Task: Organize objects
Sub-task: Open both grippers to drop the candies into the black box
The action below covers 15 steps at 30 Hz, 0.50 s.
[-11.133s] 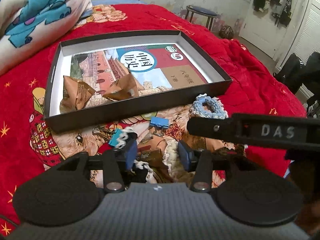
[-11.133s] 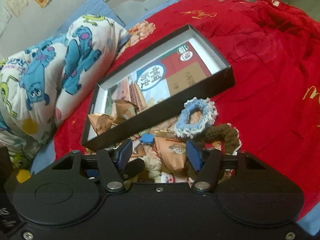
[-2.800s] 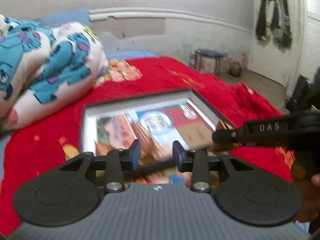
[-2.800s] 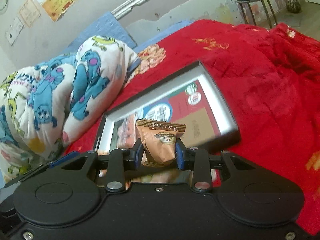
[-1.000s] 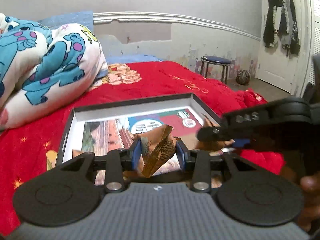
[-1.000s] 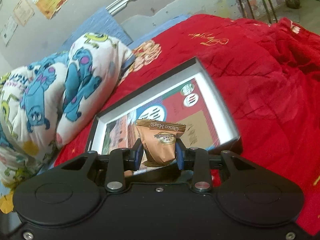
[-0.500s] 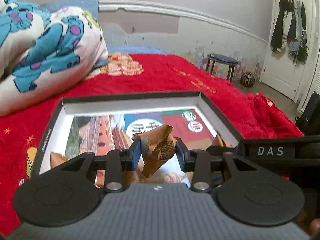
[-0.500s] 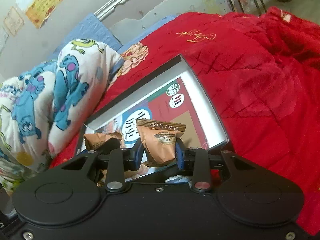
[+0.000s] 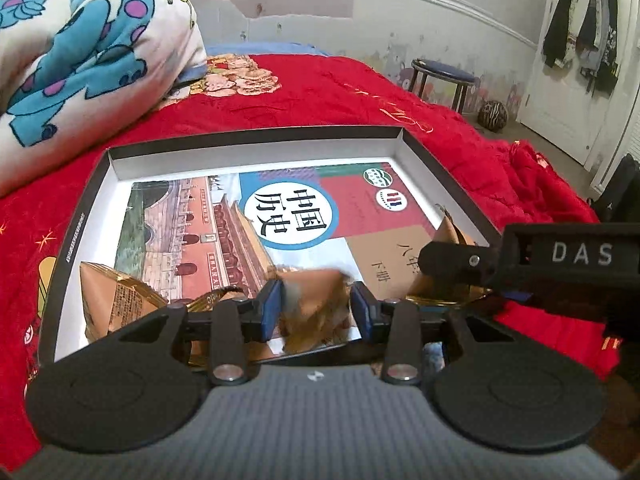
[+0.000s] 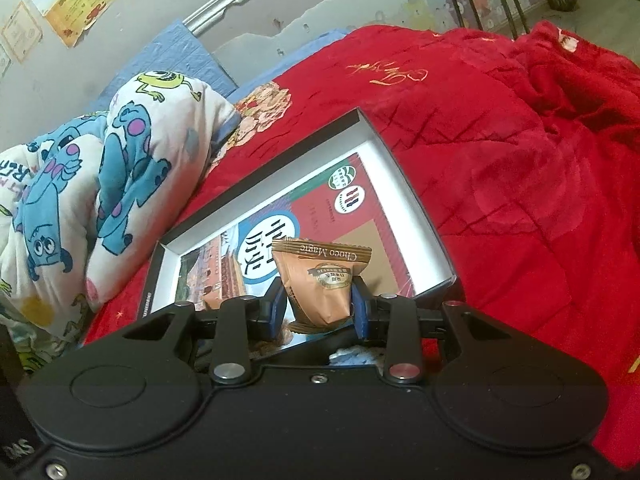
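A shallow black box (image 9: 248,134) with white inner walls lies on the red blanket, with a picture book (image 9: 288,216) flat on its floor. My left gripper (image 9: 317,311) hovers low over the box's near side and its jaws are opening. A brown snack packet (image 9: 316,304) sits blurred between the blue pads, slipping down. Another brown packet (image 9: 116,296) lies in the box's near left corner. My right gripper (image 10: 320,304) is shut on an upright "Choco Magic" packet (image 10: 320,280) above the box's (image 10: 400,168) near right part. Its black housing marked DAS (image 9: 560,256) shows in the left wrist view.
A rolled quilt with blue monsters (image 9: 80,40) lies left of the box on the red blanket (image 9: 360,92). A pale blue scrunchie (image 10: 352,354) peeks out below my right gripper. Beyond the bed stand a stool (image 9: 444,76), a ball (image 9: 494,114) and a door.
My left gripper sank closer over the box and its jaws widened. The packet between them dropped lower and blurred. My right gripper kept its packet and barely moved.
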Each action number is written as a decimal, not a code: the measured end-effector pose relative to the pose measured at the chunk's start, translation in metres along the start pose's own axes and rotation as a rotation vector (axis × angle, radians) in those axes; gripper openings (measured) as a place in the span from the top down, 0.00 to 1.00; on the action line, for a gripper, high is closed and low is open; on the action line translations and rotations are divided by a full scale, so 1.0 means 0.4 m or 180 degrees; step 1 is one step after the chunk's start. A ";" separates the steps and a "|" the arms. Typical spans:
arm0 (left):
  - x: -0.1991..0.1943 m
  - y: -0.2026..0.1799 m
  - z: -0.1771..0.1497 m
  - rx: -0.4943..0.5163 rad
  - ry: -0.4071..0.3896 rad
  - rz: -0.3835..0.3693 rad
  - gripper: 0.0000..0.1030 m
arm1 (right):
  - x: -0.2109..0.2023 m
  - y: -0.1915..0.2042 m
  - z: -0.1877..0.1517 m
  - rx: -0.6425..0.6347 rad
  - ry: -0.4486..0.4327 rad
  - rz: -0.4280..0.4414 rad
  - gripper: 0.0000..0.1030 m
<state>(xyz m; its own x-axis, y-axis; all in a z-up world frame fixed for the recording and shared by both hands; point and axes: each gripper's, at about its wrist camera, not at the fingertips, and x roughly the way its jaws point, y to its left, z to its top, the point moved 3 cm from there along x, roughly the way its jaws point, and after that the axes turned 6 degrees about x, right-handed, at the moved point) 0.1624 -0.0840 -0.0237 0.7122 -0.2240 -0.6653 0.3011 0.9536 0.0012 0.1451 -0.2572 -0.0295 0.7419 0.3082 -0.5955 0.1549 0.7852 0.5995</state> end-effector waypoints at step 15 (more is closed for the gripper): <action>-0.103 0.011 -0.003 -0.0071 -0.0145 -0.0243 0.19 | -0.066 0.047 0.000 0.0005 -0.0037 0.0222 0.39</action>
<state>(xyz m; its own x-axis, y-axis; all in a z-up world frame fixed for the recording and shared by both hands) 0.1336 -0.0704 0.0028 0.7160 -0.3048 -0.6281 0.3419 0.9375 -0.0652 0.1285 -0.2507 -0.0024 0.7583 0.3559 -0.5461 0.1037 0.7613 0.6401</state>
